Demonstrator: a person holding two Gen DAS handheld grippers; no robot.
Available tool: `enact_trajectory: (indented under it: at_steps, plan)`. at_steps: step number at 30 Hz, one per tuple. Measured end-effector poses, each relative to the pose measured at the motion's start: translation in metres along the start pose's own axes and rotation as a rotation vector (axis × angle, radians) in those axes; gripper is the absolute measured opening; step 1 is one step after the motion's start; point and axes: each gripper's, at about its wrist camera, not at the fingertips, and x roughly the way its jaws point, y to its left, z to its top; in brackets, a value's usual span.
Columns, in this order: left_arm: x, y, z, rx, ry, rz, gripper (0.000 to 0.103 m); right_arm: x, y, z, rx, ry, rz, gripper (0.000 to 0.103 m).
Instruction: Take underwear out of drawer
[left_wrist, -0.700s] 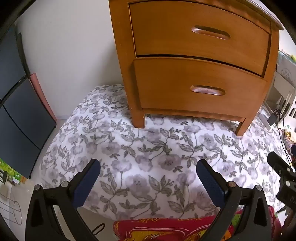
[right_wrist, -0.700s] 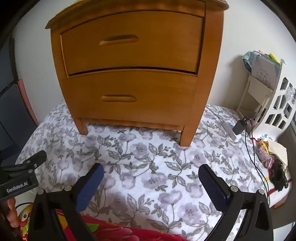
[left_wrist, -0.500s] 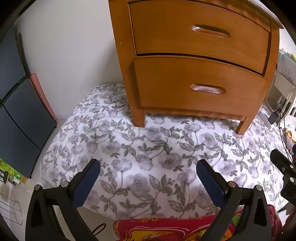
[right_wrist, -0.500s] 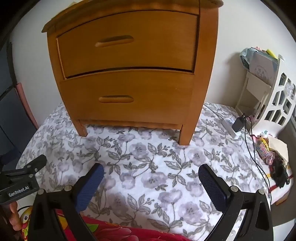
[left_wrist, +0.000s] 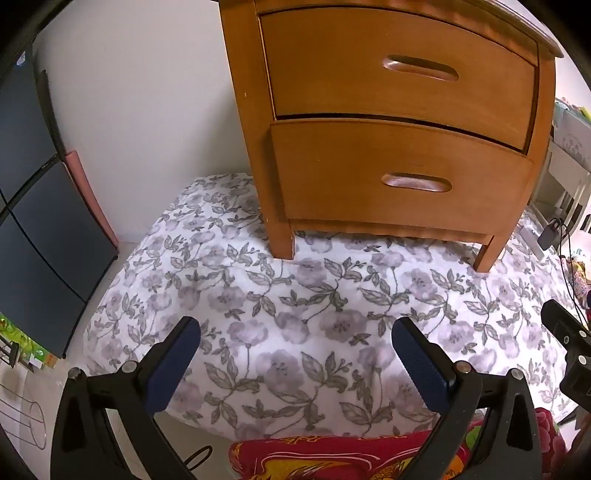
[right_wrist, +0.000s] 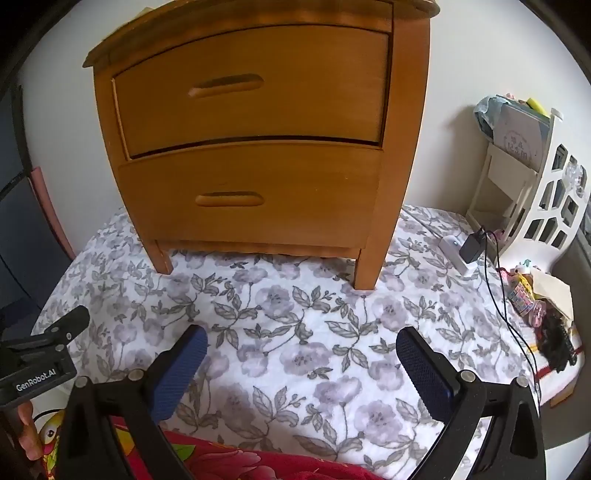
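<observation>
A wooden two-drawer nightstand stands on a floral-patterned cloth. Both the top drawer and the bottom drawer are closed, each with a recessed oval handle. No underwear shows. My left gripper hovers open over the cloth, well short of the nightstand. My right gripper is open too, nothing between its blue pads. Each view catches the other gripper's body at its edge.
A dark cabinet stands at the left by the white wall. A white cut-out shelf with papers, a charger with cables and small clutter lie at the right. A red patterned blanket lies at the near edge.
Both grippers have edged slightly closer to the nightstand, which sits a little larger in both views. Their jaws stay wide.
</observation>
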Motion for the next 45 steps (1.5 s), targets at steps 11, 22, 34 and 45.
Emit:
enact_trajectory:
  at_steps: [11,22,34,45]
  plan:
    - [0.0003,0.0034,0.0000,-0.008,0.010,0.001,0.103,-0.0006,-0.0017,-0.0010,-0.002,0.001,0.000,0.103]
    - [0.0022,0.0034,-0.0004,-0.011,0.013,0.004,0.103,-0.0003,-0.0009,-0.0005,-0.001,0.002,0.001,0.103]
    - [0.0025,0.0044,-0.0011,-0.012,0.016,0.003,0.103,0.0000,-0.0008,-0.0005,0.002,0.004,0.002,0.103]
    - [0.0039,0.0045,-0.0010,-0.014,0.020,0.004,0.103,-0.0002,-0.0011,-0.0018,0.005,0.006,0.002,0.103]
